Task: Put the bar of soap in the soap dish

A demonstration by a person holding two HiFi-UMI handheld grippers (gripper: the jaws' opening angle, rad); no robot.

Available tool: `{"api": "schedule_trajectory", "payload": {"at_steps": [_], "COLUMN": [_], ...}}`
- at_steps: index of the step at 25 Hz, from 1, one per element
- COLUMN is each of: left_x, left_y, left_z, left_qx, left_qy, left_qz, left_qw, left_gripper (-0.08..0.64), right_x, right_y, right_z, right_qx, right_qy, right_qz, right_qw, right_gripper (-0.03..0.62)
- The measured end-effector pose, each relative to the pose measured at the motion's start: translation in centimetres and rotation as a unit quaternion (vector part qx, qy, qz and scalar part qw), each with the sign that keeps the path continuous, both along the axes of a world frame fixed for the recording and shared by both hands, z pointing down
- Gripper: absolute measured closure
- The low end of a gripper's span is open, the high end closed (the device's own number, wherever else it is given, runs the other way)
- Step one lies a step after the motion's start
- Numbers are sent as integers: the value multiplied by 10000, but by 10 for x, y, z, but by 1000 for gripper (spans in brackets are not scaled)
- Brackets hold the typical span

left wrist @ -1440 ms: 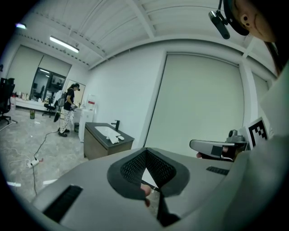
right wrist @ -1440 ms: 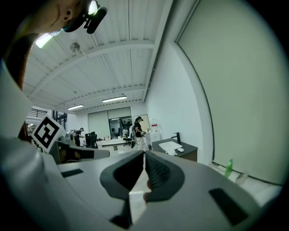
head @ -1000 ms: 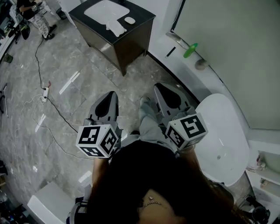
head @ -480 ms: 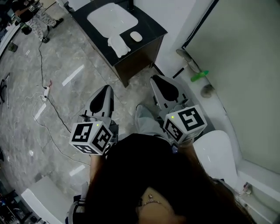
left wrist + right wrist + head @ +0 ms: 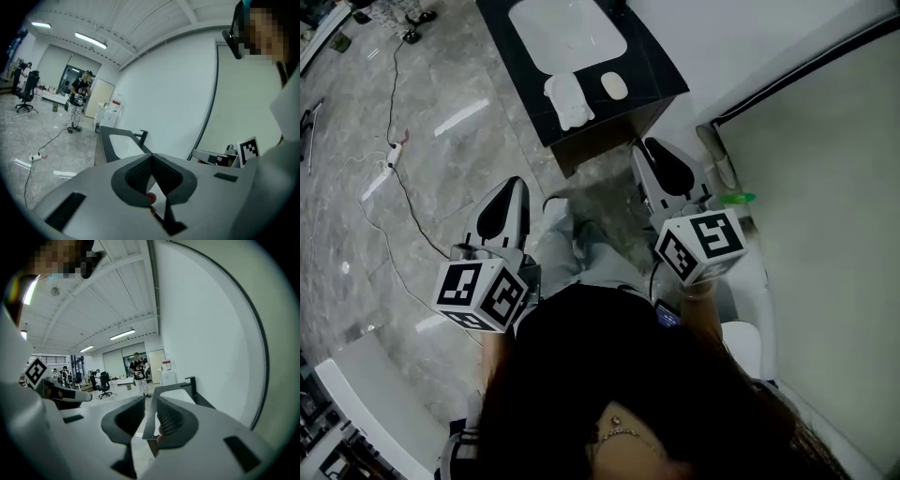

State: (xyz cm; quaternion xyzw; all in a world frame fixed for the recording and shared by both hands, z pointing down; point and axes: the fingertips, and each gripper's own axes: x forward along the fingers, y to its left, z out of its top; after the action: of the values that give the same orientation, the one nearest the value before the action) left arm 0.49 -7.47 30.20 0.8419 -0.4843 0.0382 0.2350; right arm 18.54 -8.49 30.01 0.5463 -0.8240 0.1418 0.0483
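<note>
- Facing the vanity (image 5: 652, 66): I stand short of its near corner with both grippers held out toward it. Neither one is over its top.
- Soap (image 5: 614, 86): a small white oval on the vanity's dark top, right of the basin (image 5: 567, 33) and near the front edge. It is too small to be sure of, but I take it for the bar.
- Dish (image 5: 567, 101): a white lumpy piece at the vanity's front edge, just beside the soap on its left. The soap lies outside it, so I judge the task not yet begun.
- Left gripper (image 5: 512, 186): jaws pressed together, nothing between them.
- Right gripper (image 5: 652, 148): jaws opening with only a narrow gap so far. Nothing is in the gap; the vanity's edge shows through it.
- Step in hand, as I judge it: the reach to the soap.
- Choice of gripper: the right, since it is on the soap's side of the vanity.
- Method: spread the jaws wider than the bar before I arrive. Come in over the front edge, tip the jaws down and straddle the oval across its short width.
- Grip: close gently and squarely, because a soap bar is likely slick and may squirt out.
- Risk: the dish sits at the vanity's edge, so a knock could push it off. Keep the left gripper clear, or use it to steady the dish.
</note>
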Motion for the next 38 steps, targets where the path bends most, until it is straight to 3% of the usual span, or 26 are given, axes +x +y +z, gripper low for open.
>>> {"api": "schedule_trajectory", "payload": {"at_steps": [10,19,28,38], "left_x": [-7,-18,-34,-63], "left_y": [-93,-172,-201,-214], "left_z": [18,37,68,91], "left_qx": [-93,-419,-890,-1123], "left_qy": [90,104,-10,-90], "left_qz": [-78,-170,-376,-812], "left_qw": [9999,9989,9953,9903], "left_gripper": [558,558,558,558], "right_x": [5,18,25,34], "right_y": [-98,-192,-248,-268], "right_z": [51,124,205,278], "right_qx": [-529,-1247,-2034,-2869], "right_qy": [319,970,1376,1557], "right_qz": [-33,-100,-376,-625], "right_qw": [9981,9874,9686,9432], "right_gripper": [494,426,353,299]}}
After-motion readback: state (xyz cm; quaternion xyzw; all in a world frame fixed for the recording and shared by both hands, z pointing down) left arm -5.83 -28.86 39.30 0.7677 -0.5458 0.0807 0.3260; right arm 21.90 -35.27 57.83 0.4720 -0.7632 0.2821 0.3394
